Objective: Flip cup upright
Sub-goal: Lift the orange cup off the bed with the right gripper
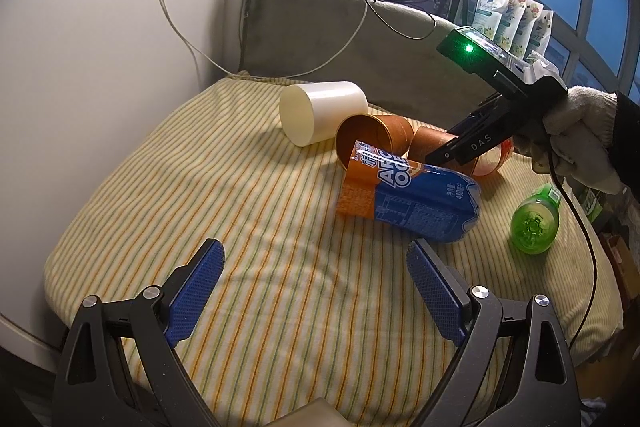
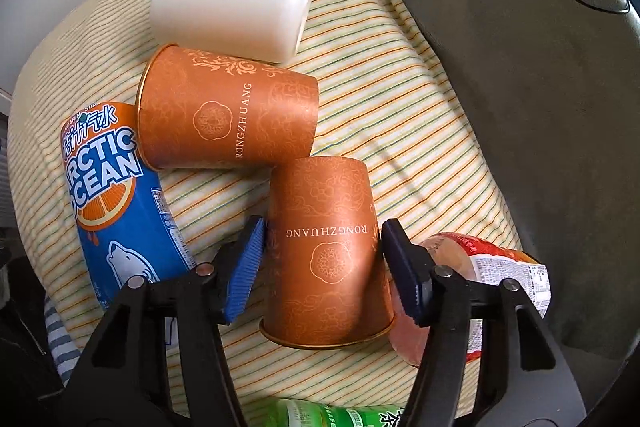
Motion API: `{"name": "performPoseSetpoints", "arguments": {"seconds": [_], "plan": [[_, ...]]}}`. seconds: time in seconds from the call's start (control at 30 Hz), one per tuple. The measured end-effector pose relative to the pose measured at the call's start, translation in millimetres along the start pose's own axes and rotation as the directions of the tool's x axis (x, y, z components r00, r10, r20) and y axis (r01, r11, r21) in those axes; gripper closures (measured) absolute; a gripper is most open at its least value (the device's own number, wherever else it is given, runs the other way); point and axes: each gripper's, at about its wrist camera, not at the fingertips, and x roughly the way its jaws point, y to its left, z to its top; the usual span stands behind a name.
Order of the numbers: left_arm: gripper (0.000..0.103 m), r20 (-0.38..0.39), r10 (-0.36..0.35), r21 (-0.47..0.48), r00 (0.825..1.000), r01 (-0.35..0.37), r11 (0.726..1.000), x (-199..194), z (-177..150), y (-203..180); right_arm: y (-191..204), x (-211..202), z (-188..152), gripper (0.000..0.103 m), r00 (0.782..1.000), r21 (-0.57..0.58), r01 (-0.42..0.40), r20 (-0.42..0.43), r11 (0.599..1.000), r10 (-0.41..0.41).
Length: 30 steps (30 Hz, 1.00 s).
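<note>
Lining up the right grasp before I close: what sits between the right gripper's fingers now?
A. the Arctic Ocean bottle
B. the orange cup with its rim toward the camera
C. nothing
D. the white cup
B. In the right wrist view the right gripper is open, its blue pads on either side of the orange cup, whose rim faces the camera; the white cup and Arctic Ocean bottle lie outside the fingers.

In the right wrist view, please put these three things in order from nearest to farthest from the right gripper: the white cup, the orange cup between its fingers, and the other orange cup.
1. The orange cup lies between the fingers of the right gripper.
2. The other orange cup lies on its side, further ahead and to the left.
3. The white cup lies on its side behind that one, farthest away.
</note>
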Motion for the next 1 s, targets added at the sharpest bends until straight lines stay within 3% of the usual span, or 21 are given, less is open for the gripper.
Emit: {"name": "performPoseSetpoints", "arguments": {"seconds": [0.3, 0.5, 0.77, 1.0], "plan": [[0.010, 0.009, 0.003, 0.004, 1.000, -0.003, 1.000, -4.0, 0.1, -1.2, 5.9, -24.6, -7.8, 0.042, 0.999, -0.030, 0.032, 0.044, 0.999, -0.030], [0.010, 0.016, 0.002, 0.020, 1.000, -0.002, 1.000, -9.0, 0.7, -8.1, 13.5, -66.6, -21.6, 0.042, 0.994, -0.067, 0.060, 0.100, 0.996, -0.053], [0.010, 0.028, 0.003, 0.043, 1.000, -0.005, 0.999, -18.6, -1.8, -17.7, 51.8, -115.3, -68.3, 0.042, 0.988, -0.154, 0.057, 0.149, 0.986, -0.034], [0.010, 0.032, 0.001, 0.093, 0.999, -0.003, 0.996, -25.0, -4.9, -30.1, 92.2, -111.3, -114.5, 0.042, 0.993, -0.226, 0.023, 0.118, 0.974, 0.004]]}}
